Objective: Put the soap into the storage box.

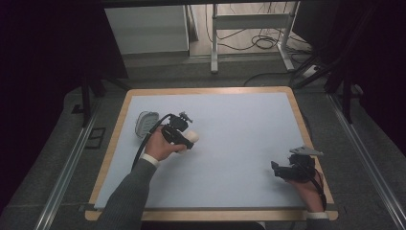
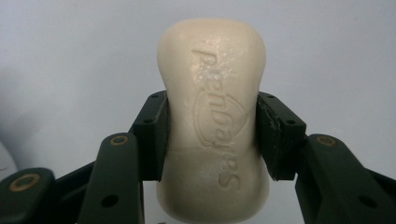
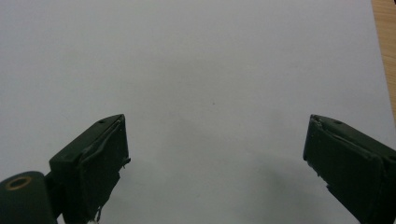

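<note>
A cream bar of soap (image 2: 214,121) with embossed lettering sits clamped between the two black jaws of my left gripper (image 2: 211,135). In the high view the left gripper (image 1: 187,138) is over the left half of the pale blue mat, the soap (image 1: 192,137) poking out to its right. Just left of that hand lies a grey-white oval soap dish (image 1: 145,123) on the mat. My right gripper (image 1: 275,168) rests low near the mat's front right, jaws wide apart (image 3: 215,154) with bare mat between them.
The pale blue mat (image 1: 239,134) covers a wooden-edged table (image 1: 298,112). Behind the table are a white stand's legs (image 1: 214,43), floor cables (image 1: 263,40) and dark curtains on both sides. Metal rails (image 1: 364,158) run along the floor beside the table.
</note>
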### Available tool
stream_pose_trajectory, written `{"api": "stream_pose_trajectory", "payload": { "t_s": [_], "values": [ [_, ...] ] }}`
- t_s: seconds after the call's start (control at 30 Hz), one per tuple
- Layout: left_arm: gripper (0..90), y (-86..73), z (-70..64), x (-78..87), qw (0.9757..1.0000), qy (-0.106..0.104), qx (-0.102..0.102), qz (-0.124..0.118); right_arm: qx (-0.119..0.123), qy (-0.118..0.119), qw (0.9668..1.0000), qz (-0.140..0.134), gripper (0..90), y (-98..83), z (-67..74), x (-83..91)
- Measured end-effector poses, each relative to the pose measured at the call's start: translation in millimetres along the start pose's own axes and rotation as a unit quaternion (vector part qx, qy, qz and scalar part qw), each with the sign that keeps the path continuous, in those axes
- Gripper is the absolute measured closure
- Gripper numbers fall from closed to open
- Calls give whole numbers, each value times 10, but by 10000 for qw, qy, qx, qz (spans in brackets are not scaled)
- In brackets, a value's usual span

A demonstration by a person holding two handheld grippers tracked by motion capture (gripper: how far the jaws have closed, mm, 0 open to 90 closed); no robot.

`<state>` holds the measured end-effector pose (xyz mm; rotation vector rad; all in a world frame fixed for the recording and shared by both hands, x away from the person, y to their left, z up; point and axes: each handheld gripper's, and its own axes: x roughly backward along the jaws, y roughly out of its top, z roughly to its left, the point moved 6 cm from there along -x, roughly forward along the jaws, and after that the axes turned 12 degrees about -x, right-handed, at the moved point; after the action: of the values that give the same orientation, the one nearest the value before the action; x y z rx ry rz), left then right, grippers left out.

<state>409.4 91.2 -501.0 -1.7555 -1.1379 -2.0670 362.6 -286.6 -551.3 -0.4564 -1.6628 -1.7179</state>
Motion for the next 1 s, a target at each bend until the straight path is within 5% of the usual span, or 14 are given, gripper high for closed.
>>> {"api": "stream_pose_trajectory", "payload": {
  "t_s": [1.0],
  "values": [
    [495,-79,392,109,9992,193,325,89,-5,-4,10000,4,66,-1,-9,0]
  ]
}}
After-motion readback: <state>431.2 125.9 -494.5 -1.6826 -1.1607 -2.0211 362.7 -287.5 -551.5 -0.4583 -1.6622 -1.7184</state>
